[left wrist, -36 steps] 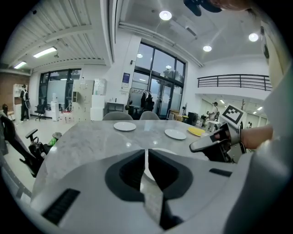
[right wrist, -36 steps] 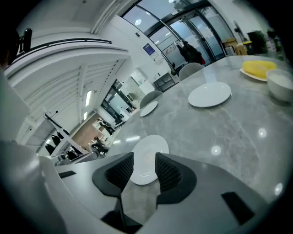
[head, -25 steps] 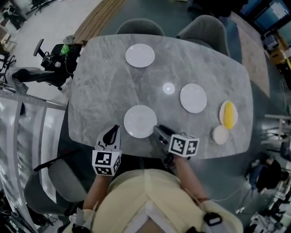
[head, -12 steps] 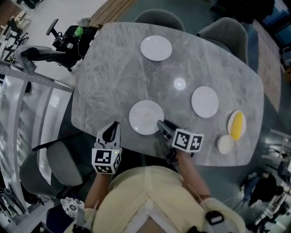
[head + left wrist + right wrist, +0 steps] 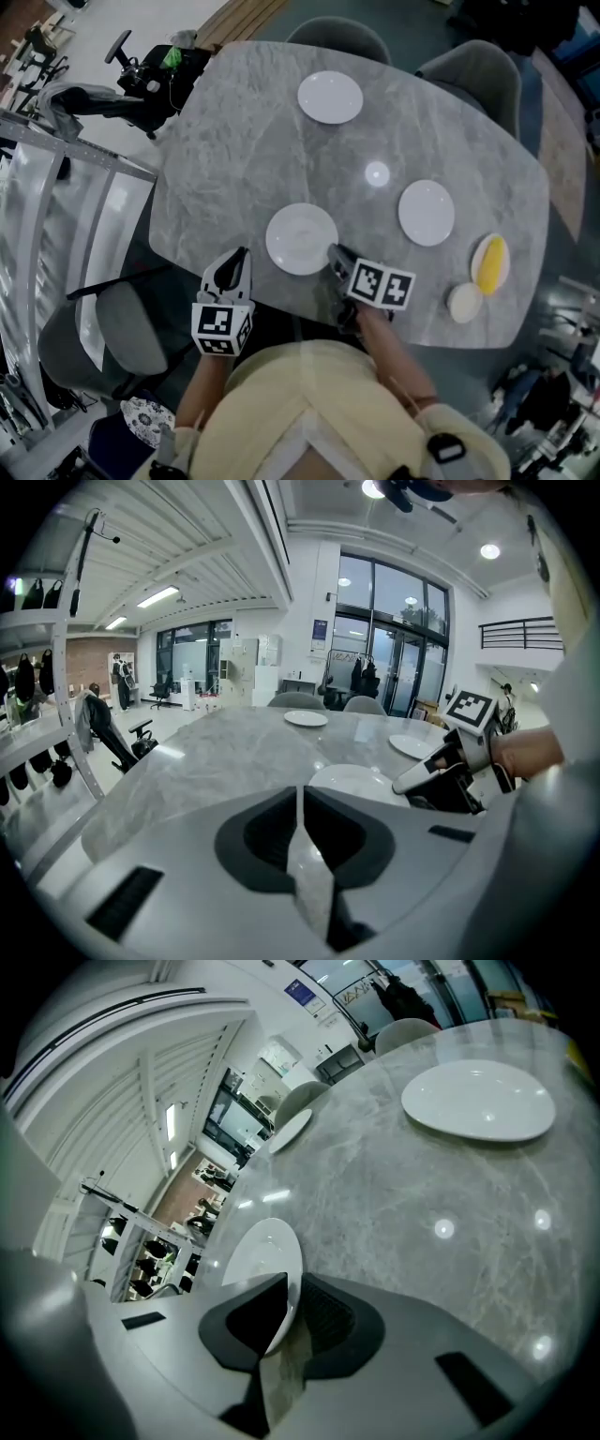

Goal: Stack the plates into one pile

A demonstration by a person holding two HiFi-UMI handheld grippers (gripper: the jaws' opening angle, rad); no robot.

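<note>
The surface [image 5: 234,159] is polished grey marble with pale veins and rounded corners. It carries 3 round, glossy white plates, all well apart: the near plate [image 5: 302,239] at your edge, the far plate [image 5: 330,97] and the right plate [image 5: 427,213]. Your right tongs [image 5: 334,253] are closing on the near plate's rim. Your left tongs [image 5: 240,258] are pressed together, empty, near that plate.

A grey marble-topped table [image 5: 234,141] with rounded corners had two grey upholstered chairs [image 5: 339,37] tucked at its far edge and a third grey chair [image 5: 122,333] off its near-left corner. A yellow oval object [image 5: 491,263] and a small cream round disc [image 5: 464,303] lay just beside each other near the table's right edge.
</note>
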